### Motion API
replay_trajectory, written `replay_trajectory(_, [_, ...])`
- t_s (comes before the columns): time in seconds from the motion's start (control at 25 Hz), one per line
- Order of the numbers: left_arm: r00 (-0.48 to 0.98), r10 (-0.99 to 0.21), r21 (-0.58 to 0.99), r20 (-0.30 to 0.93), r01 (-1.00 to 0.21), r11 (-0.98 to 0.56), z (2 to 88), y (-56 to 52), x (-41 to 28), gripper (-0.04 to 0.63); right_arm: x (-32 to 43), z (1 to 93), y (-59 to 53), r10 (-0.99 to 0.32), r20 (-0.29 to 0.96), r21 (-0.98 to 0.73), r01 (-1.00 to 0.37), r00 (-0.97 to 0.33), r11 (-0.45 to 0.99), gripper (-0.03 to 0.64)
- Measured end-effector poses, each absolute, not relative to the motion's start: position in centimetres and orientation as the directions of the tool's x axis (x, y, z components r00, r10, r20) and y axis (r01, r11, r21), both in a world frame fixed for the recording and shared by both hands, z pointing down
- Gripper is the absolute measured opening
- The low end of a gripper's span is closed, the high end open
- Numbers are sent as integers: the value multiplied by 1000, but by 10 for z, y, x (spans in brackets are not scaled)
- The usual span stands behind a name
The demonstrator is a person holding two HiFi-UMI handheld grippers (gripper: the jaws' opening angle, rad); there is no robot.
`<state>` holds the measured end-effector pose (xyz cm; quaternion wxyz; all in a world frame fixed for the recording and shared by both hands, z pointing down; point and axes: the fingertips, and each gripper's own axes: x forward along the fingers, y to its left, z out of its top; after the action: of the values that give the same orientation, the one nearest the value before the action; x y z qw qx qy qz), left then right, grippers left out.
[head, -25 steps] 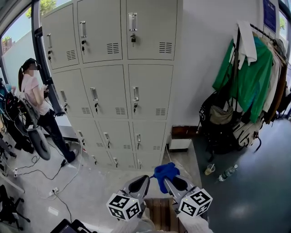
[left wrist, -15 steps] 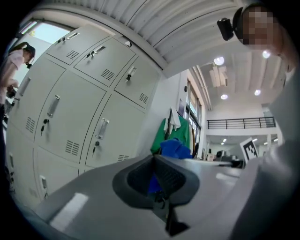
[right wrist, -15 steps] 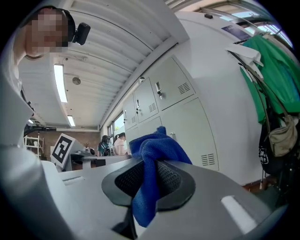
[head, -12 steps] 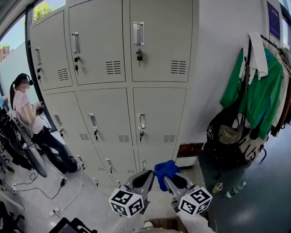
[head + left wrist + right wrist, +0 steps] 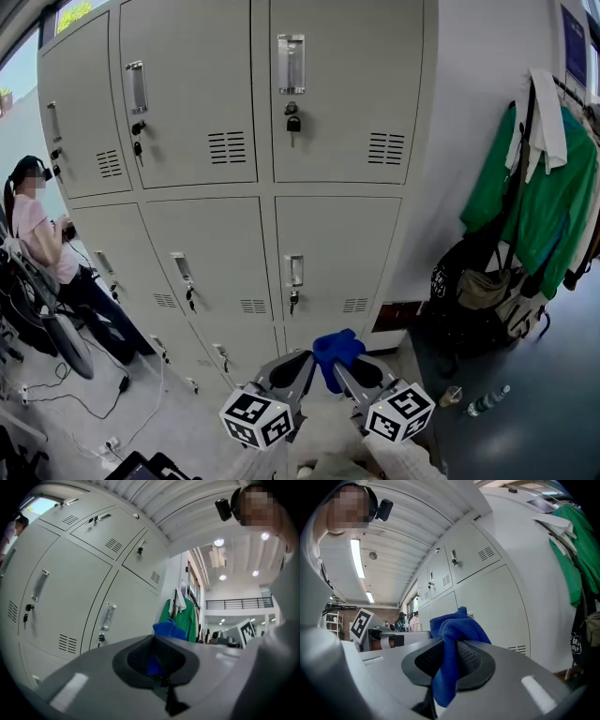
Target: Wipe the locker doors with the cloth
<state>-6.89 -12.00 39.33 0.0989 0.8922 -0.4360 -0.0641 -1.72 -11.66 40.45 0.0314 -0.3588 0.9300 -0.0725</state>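
- The grey lockers [image 5: 234,234] fill the head view, every door shut. We see no wipe mark on any of them, though dry steel would hardly show one.
- Off to the right hang green jackets [image 5: 539,183]; at far left a person [image 5: 36,239] sits, well apart from us.
- Low in the middle, the left gripper [image 5: 298,364] and right gripper [image 5: 349,367] are side by side, tips pointing at the lockers but short of them.
- The right gripper's jaws are clamped hard on the blue cloth [image 5: 337,349], which bunches above the pads.
- The left gripper's jaws are together too, with a sliver of blue between the pads, so we judge it nips the cloth's edge.
- The cloth touches no door, so we reckon all the wiping is left.
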Motion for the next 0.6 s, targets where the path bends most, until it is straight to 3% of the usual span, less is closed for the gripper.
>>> replay_trajectory(0.6, [548,-837,260,-15,-806,-532,390,-192,-98,6,-51,397,-198,-603,40,-90,-604,-796,792,57])
